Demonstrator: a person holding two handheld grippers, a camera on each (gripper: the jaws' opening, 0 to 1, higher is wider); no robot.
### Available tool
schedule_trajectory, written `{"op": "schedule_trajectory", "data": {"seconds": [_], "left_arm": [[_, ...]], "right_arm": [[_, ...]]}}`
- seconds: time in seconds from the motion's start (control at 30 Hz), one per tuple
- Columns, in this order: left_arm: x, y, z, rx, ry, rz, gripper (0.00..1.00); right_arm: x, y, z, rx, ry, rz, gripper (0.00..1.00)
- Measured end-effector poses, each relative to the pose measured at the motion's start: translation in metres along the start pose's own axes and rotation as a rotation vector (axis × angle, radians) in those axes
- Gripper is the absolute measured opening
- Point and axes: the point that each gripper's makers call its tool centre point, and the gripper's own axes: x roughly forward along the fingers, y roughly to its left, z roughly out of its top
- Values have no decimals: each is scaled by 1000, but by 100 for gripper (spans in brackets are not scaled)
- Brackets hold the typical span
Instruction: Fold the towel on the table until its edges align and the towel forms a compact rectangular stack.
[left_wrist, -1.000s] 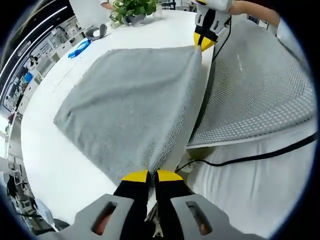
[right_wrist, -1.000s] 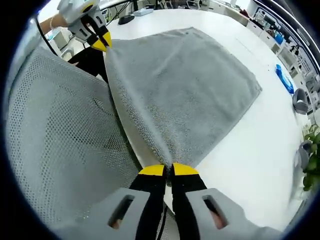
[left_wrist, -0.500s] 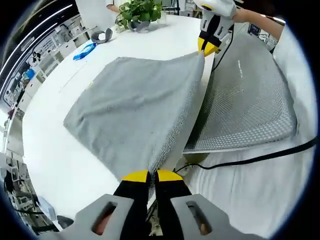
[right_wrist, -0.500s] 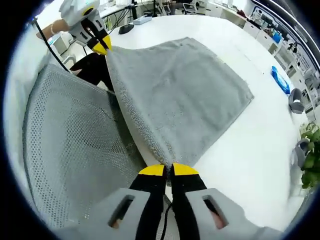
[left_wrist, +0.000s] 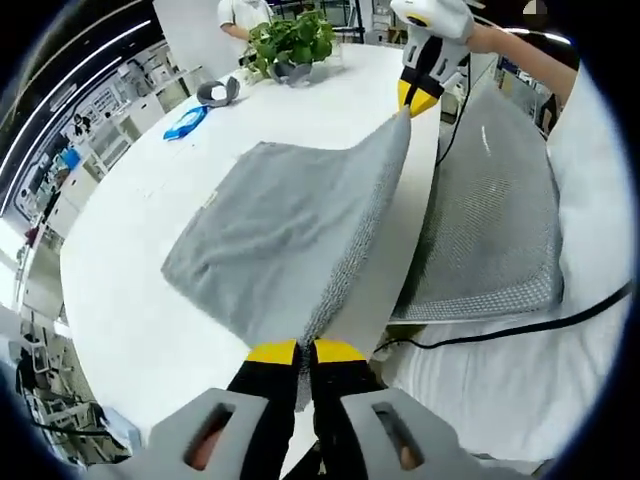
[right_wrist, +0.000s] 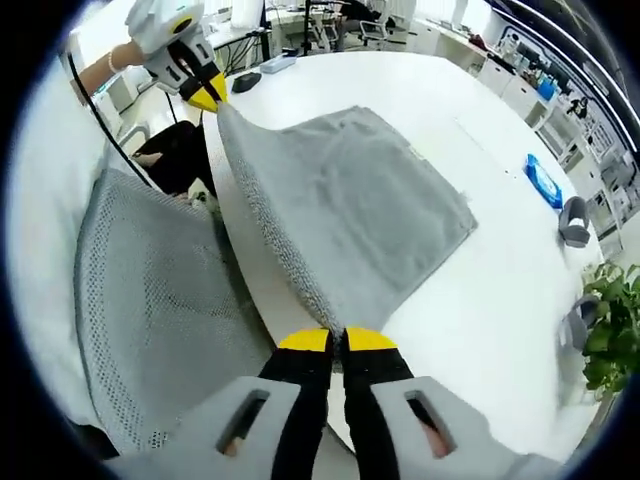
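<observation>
We find both claws, left claw (left_wrist: 297, 352) and right claw (right_wrist: 335, 341), clamped on the towel (left_wrist: 285, 225) corners, its near edge lifted higher off the desk (left_wrist: 130, 230) than before, so the fold is starting.

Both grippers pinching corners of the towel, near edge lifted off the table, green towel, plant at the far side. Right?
Wrong on colour only: the towel is grey, as the left gripper view shows. The rest holds: the left gripper and right gripper each pinch a corner, the near edge is lifted off the table, and the plant stands at the far side.
</observation>
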Motion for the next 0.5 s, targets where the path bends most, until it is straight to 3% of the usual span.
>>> {"op": "schedule_trajectory", "data": {"seconds": [0.23, 0.5], "left_arm": [[-6, 36, 24, -11, -62, 55, 4], [2, 77, 47, 17, -68, 146, 4]], "right_arm": [[-6, -25, 19, -45, -35, -64, 1], [-9, -62, 45, -62, -92, -186, 1]]}}
